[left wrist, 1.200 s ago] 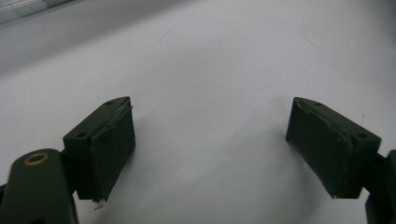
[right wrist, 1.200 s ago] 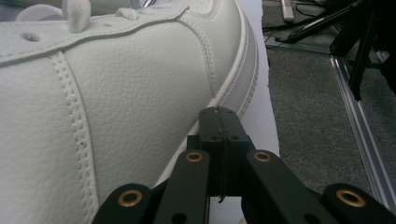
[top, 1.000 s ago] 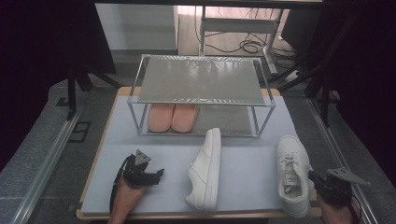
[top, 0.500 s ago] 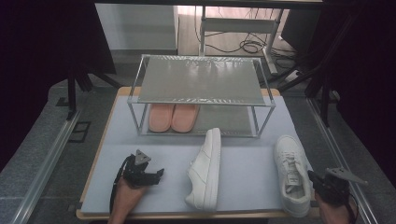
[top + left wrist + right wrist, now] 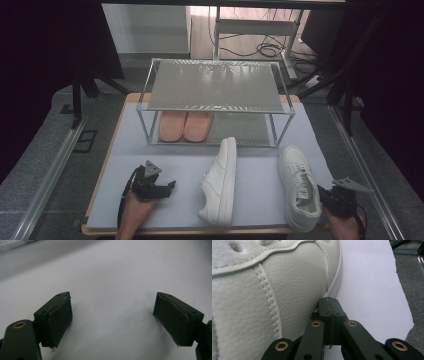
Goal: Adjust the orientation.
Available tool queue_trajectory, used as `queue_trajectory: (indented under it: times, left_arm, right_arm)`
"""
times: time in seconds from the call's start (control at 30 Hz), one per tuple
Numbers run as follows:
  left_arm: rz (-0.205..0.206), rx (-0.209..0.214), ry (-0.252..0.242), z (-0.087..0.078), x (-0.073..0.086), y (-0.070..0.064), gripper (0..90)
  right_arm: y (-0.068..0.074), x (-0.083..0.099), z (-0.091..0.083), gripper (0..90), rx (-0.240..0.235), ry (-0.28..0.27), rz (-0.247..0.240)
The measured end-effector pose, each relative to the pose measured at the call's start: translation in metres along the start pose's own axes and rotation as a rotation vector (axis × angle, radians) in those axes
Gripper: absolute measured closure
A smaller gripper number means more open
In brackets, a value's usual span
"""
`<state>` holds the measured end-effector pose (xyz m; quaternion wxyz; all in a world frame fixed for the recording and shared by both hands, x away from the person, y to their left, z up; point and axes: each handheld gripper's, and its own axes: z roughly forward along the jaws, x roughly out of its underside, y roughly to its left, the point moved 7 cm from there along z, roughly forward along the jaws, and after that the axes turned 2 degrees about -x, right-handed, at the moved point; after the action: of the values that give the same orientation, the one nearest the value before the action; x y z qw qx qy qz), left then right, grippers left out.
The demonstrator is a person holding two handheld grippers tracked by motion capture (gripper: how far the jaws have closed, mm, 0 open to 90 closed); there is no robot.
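Nearest the person's edge of the table, the right gripper [image 5: 334, 198] sat low at the heel of the right-hand white sneaker [image 5: 299, 186]. In the right gripper view its jaws were pressed flat together with nothing between them, the tips [image 5: 329, 302] touching the sneaker's [image 5: 262, 290] heel where leather meets sole. That shoe stood upright on its sole, toe pointing away toward the rack, on the pale sheet [image 5: 260, 180] covering the tabletop.

The left gripper [image 5: 159, 187] rested on the sheet at the near left, held in the person's left hand [image 5: 134, 212] — jaws spread wide over bare sheet [image 5: 112, 290], holding nothing, well apart from either shoe.

Between the two grippers lay the second white sneaker [image 5: 221, 181], tipped on its side, sole edge facing right, toe toward the rack. It lay near the upright shoe but not touching it.

Farther back stood a two-tier metal shoe rack [image 5: 216, 90], its top shelf bare. A pair of pink slippers [image 5: 185, 126] sat side by side at the left of the lower tier — the right part of that tier held nothing.

Beyond the table, cables [image 5: 260, 49] lay on the floor by a white stand [image 5: 255, 25].
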<state>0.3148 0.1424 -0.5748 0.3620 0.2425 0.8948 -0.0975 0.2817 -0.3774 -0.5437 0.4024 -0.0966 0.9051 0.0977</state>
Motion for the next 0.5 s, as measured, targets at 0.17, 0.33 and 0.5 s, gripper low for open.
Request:
queue_trajectory:
  times: [0.17, 0.33, 0.5]
  left_arm:
    - [0.0, 0.0, 0.0, 0.0, 0.0, 0.0, 15.4]
    - [0.0, -0.001, 0.0, 0.0, 0.0, 0.0, 15.4]
    - [0.0, -0.001, 0.0, 0.0, 0.0, 0.0, 15.4]
  right_arm:
    - [-0.001, 0.0, 0.0, 89.8, -0.016, 0.0, 0.004]
    - [-0.004, -0.001, -0.003, 87.7, 0.005, -0.014, 0.002]
    - [-0.006, -0.01, -0.016, 87.0, 0.015, -0.046, 0.0]
